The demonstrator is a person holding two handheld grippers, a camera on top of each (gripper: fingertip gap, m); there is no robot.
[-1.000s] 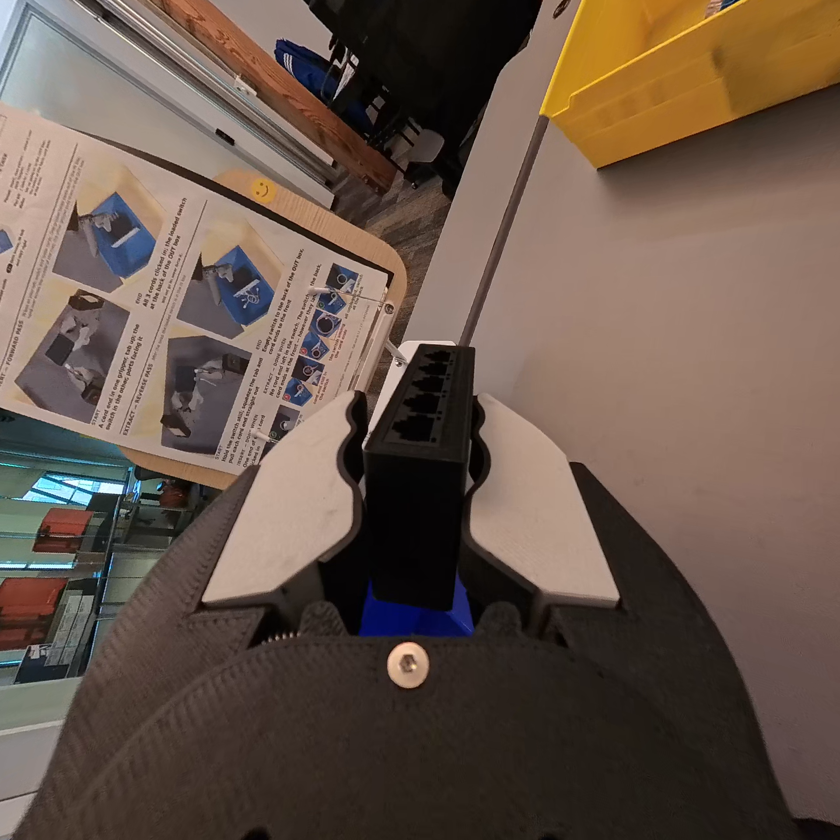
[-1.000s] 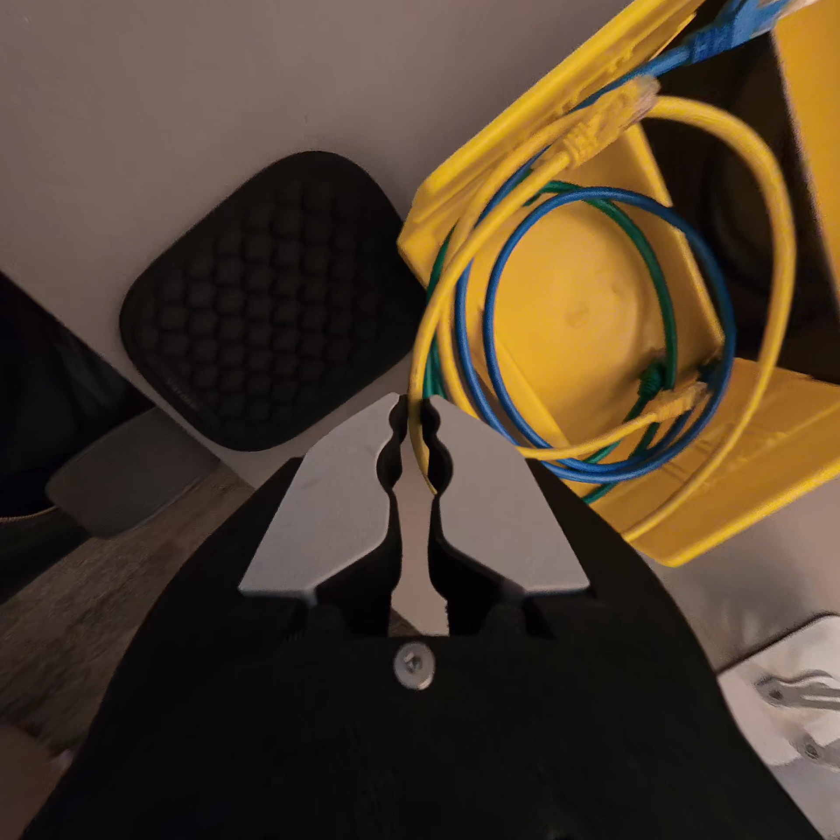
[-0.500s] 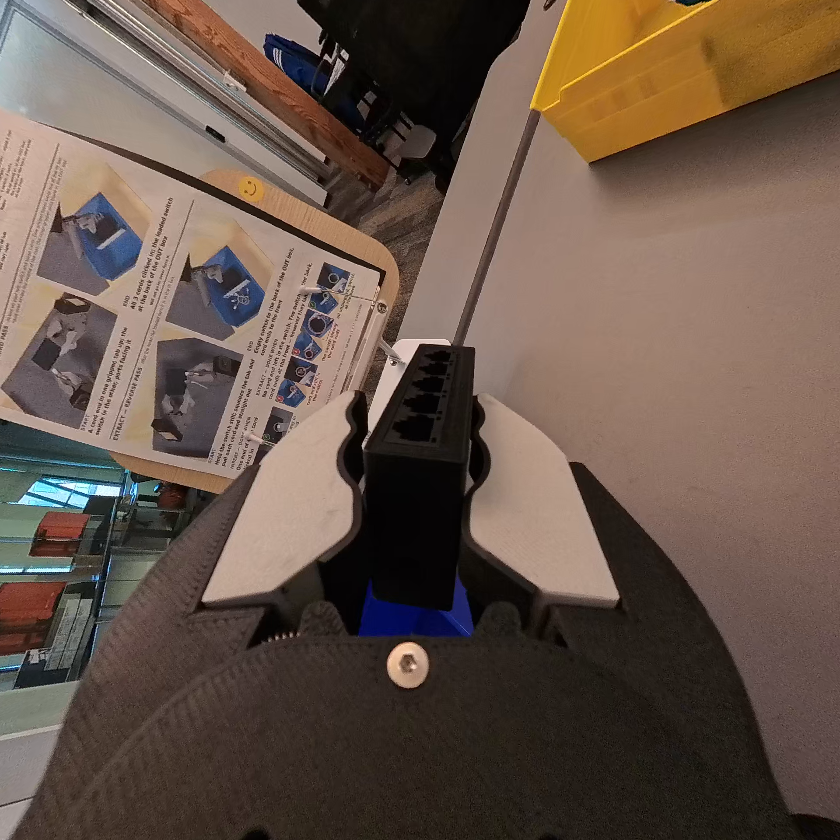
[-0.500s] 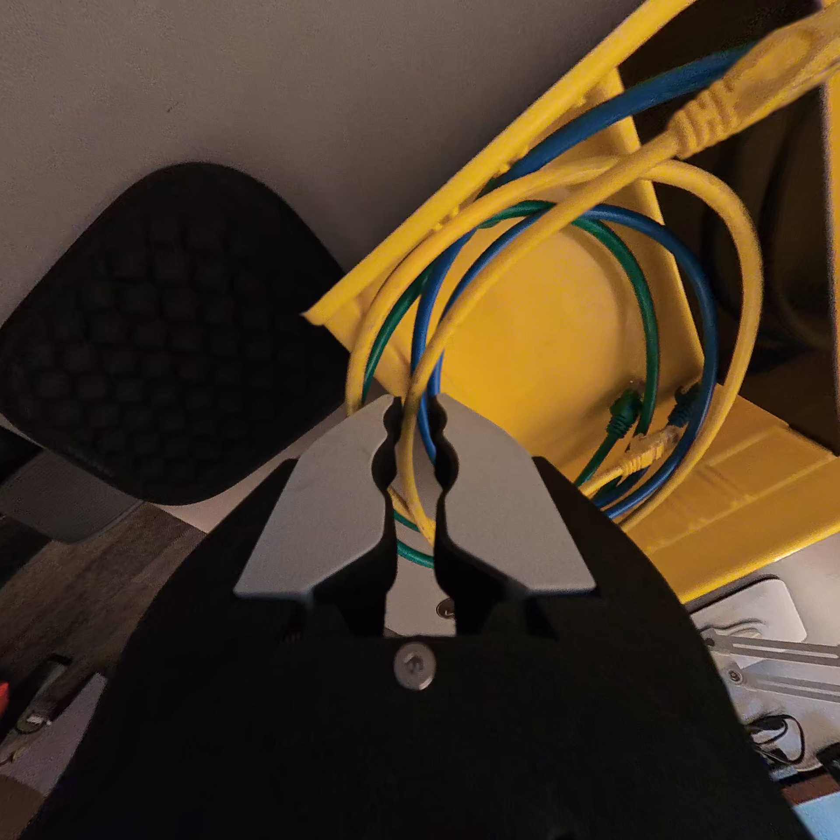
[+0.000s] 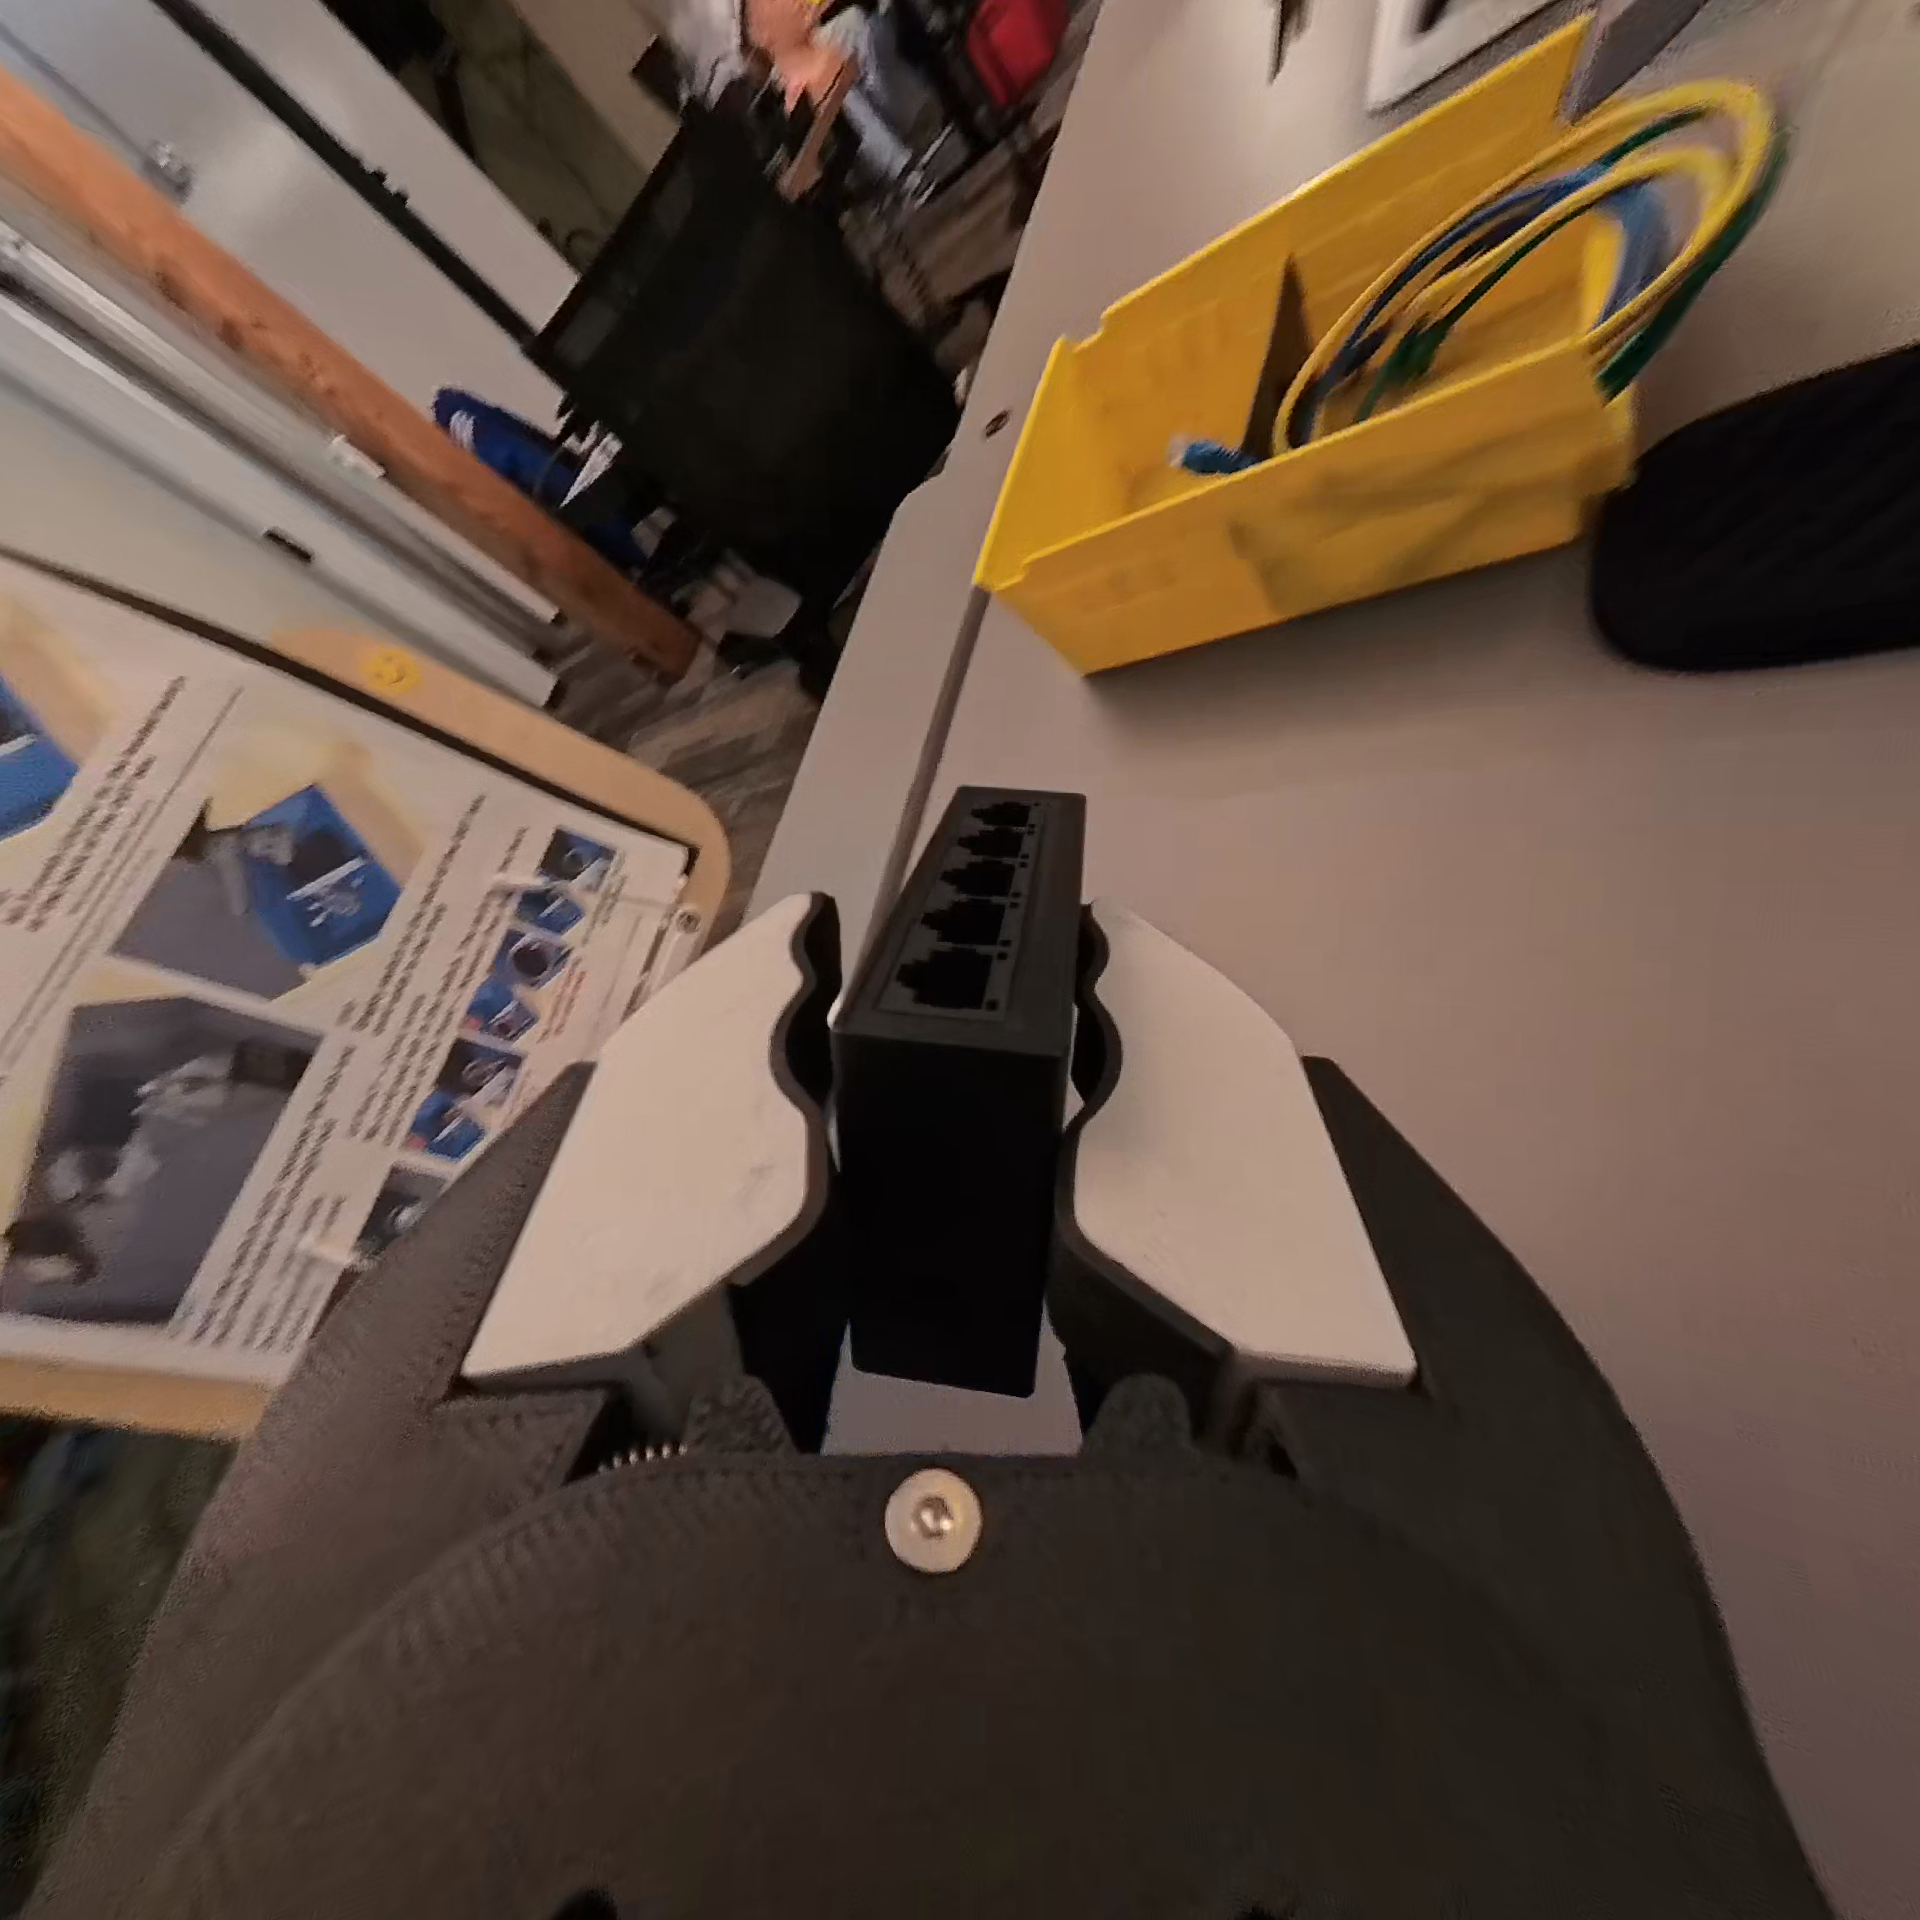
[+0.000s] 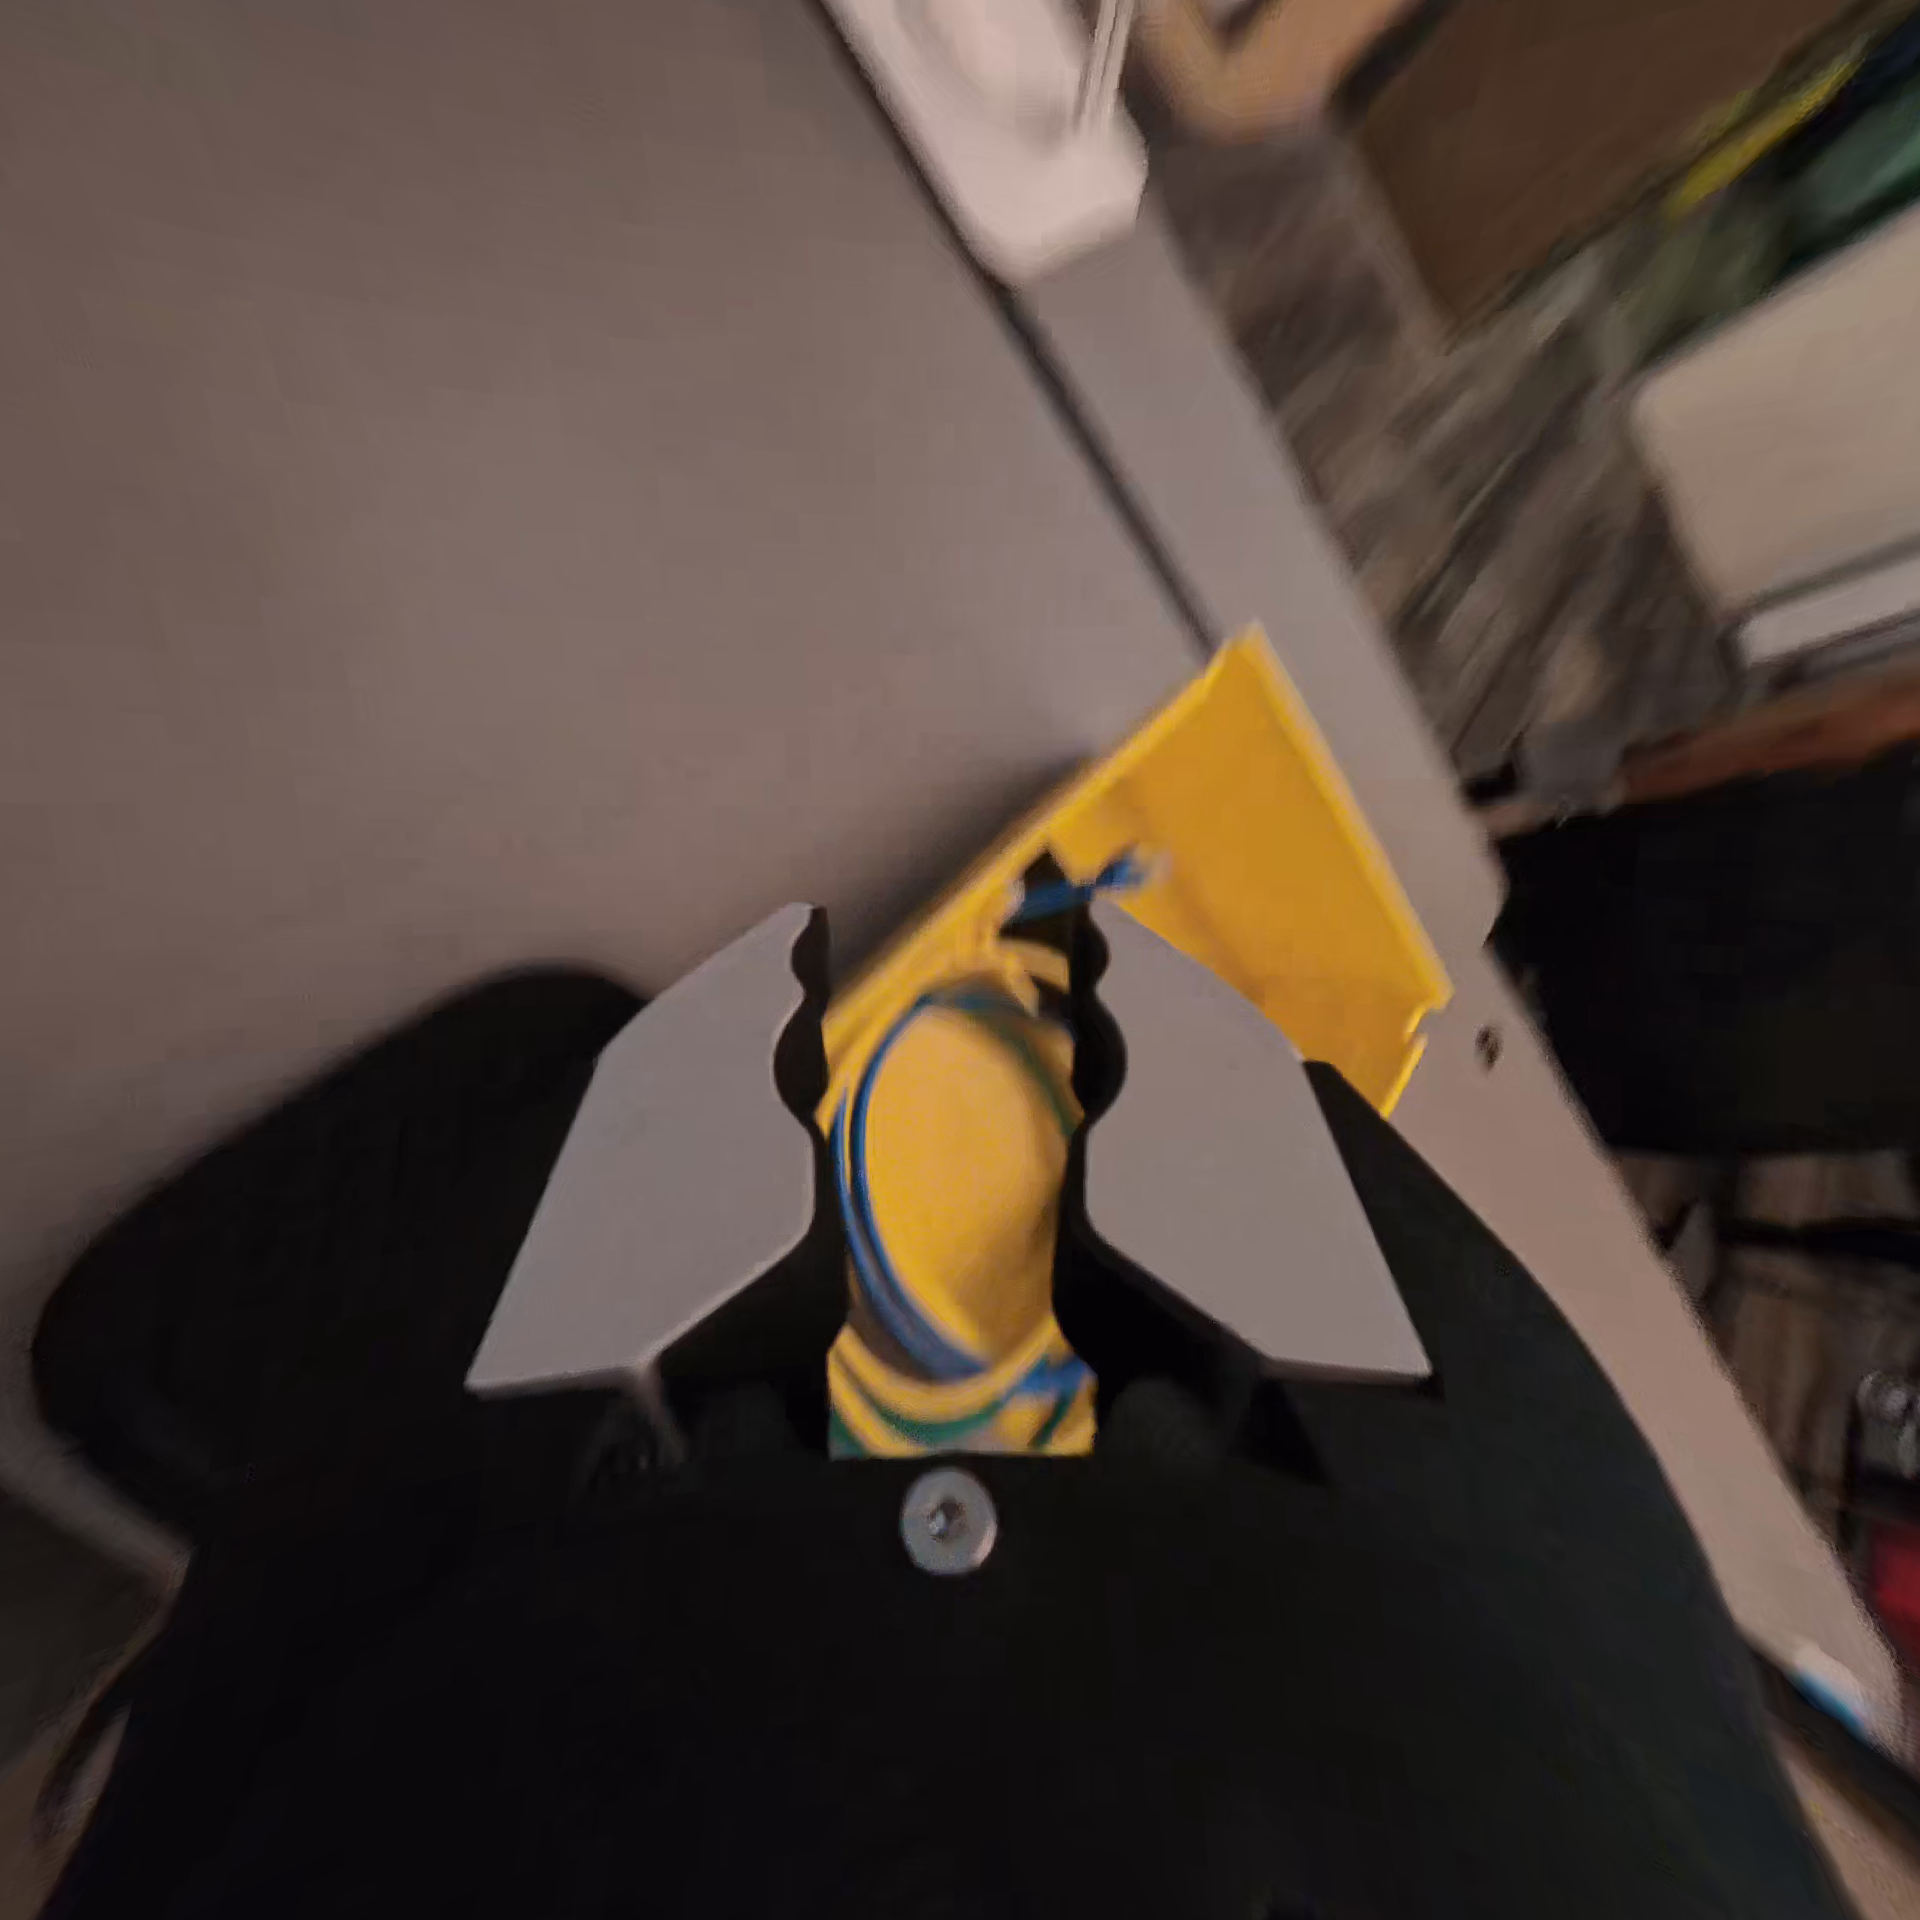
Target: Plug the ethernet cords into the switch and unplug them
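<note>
My left gripper is shut on the black ethernet switch and holds it on edge above the grey table, its row of empty ports facing up and forward. The yellow bin stands farther ahead to the right, with looped yellow, blue and green ethernet cords in it. In the blurred right wrist view, my right gripper is open, above the yellow bin. The cords show between its fingers, lying in the bin.
A black textured pad lies right of the bin; it also shows in the right wrist view. An instruction board stands at the left beyond the table edge. Chairs and room clutter lie past the table's far edge. About 30 cm separates my left fingertips from my right.
My right gripper has opened and let go of the yellow cord, and has drawn back from the bin. My left gripper, still holding the switch, has swung so the bin shows.
</note>
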